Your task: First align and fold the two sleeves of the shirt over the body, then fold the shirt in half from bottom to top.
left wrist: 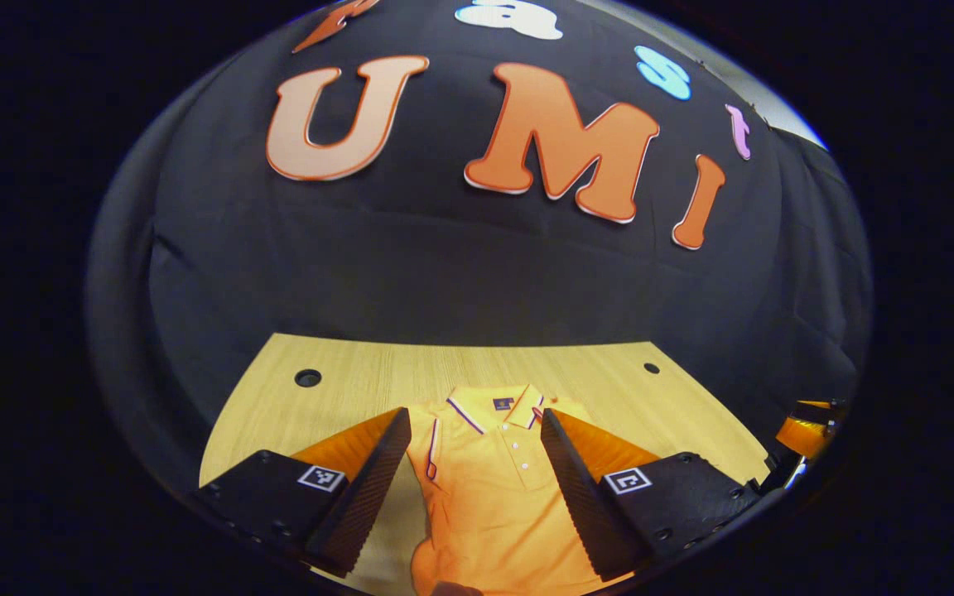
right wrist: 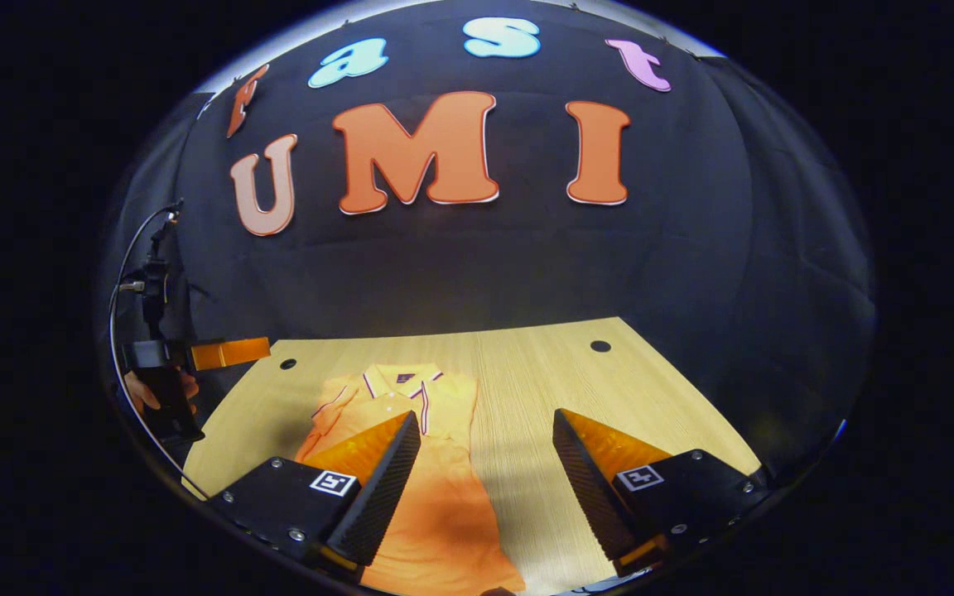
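Observation:
An orange polo shirt (left wrist: pixel 493 488) lies flat on the wooden table (left wrist: pixel 361 385), collar toward the far wall, both sleeves folded in over the body. My left gripper (left wrist: pixel 473 463) hangs open above the shirt's chest, nothing between its fingers. In the right gripper view the same shirt (right wrist: pixel 411 414) lies left of centre, a narrow strip. My right gripper (right wrist: pixel 485 468) is open over the shirt's right edge and the bare table (right wrist: pixel 543 372), holding nothing. The left gripper (right wrist: pixel 220 353), held by a hand (right wrist: pixel 142 389), appears at the far left of the right gripper view.
Two round cable holes (left wrist: pixel 308 378) (left wrist: pixel 651 367) sit near the table's back corners. The black cloth wall (left wrist: pixel 460 281) rises just behind the table. Part of the right gripper (left wrist: pixel 804 430) shows at the right edge of the left gripper view.

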A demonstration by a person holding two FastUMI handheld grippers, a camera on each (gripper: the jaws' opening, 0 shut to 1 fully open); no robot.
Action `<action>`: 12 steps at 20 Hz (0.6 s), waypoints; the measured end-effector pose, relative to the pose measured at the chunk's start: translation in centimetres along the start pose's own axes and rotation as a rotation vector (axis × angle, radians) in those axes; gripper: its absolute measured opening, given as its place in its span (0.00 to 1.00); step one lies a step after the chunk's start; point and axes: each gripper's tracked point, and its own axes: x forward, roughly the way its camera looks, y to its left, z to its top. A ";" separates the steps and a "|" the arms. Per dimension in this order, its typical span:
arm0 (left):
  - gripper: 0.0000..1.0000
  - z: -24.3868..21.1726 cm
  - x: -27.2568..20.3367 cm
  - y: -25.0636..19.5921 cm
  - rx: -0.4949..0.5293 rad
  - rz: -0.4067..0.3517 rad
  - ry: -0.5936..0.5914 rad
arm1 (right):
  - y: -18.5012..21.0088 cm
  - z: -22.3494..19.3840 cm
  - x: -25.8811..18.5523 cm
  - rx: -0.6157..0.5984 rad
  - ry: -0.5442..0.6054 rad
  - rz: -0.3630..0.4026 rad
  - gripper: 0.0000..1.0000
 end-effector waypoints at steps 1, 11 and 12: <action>0.94 0.6 -1.7 -0.3 0.009 0.014 -0.046 | 0.3 0.3 -0.4 -0.011 -0.023 0.021 0.98; 0.97 0.7 -16.7 -2.3 0.139 0.212 -0.310 | 1.9 -1.9 -4.8 -0.080 -0.070 0.167 0.99; 0.97 -0.3 -17.7 -2.2 0.151 0.233 -0.296 | 1.7 -2.8 -5.2 -0.084 -0.056 0.171 0.98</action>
